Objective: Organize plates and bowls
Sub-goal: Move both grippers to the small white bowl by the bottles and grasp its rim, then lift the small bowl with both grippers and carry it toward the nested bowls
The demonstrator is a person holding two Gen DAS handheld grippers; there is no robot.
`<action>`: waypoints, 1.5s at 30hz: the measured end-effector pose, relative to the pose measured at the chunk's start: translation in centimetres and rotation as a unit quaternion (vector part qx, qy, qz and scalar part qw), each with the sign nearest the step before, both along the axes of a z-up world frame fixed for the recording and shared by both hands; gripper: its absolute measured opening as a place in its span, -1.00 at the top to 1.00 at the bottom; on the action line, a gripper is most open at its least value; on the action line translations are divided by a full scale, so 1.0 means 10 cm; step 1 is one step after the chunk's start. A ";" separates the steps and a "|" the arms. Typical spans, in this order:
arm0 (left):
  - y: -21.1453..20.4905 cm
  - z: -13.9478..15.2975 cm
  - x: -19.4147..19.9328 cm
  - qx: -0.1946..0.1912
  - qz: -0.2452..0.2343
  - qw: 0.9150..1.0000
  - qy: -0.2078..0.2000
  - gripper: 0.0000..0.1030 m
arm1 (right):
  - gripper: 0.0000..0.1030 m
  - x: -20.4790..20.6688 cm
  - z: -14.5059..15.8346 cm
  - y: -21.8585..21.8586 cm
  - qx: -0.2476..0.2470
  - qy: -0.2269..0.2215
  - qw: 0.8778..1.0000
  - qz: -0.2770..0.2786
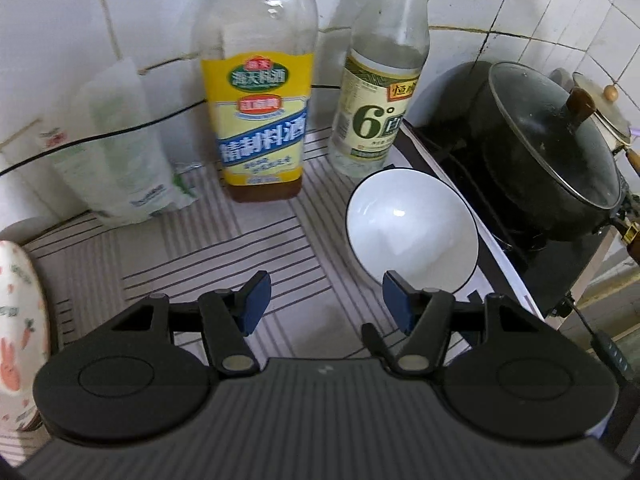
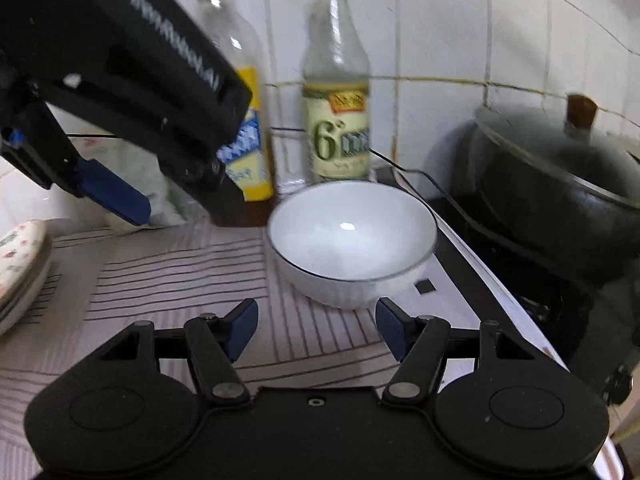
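Note:
A white bowl [image 1: 412, 228] with a thin dark rim stands upright on the striped mat, close to the stove's edge. My left gripper [image 1: 326, 300] is open above the mat, and its right pad sits in front of the bowl's near rim with nothing between the pads. In the right wrist view the same bowl [image 2: 352, 240] lies just ahead of my right gripper [image 2: 318, 328], which is open and empty. The left gripper [image 2: 182, 210] hangs at the upper left of that view. Stacked patterned plates [image 1: 16, 312] [image 2: 20, 256] rest at the left edge.
Two tall bottles stand against the tiled wall behind the bowl: a yellow-labelled one [image 1: 260, 120] and a clear one [image 1: 376, 112]. A white plastic bag [image 1: 116, 148] leans at the back left. A black lidded pot [image 1: 552, 148] sits on the stove to the right.

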State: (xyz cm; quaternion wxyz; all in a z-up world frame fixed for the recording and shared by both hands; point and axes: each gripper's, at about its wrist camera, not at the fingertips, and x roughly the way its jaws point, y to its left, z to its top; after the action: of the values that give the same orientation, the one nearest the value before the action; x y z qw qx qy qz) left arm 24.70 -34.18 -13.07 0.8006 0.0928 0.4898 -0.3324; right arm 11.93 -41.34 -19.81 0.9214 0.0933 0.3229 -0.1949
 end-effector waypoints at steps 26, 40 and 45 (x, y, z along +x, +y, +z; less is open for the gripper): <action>-0.59 -0.65 0.40 0.001 -0.047 0.998 0.043 0.59 | -0.81 0.50 -0.36 -0.28 -0.011 0.022 0.999 -0.049; -0.51 -0.57 0.21 0.032 -0.064 0.997 0.036 0.74 | -0.84 0.58 -0.31 -0.37 -0.005 0.026 1.000 0.003; -0.32 -0.46 0.13 0.034 -0.054 0.997 0.034 0.72 | -0.84 0.50 -0.24 -0.27 0.010 0.013 1.000 0.021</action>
State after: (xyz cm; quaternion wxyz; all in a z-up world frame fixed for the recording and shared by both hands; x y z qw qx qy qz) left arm 26.01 -37.37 -17.62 0.7605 0.1353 0.5224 -0.3612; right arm 16.90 -44.03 -22.23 0.9200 0.0934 0.3391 -0.1731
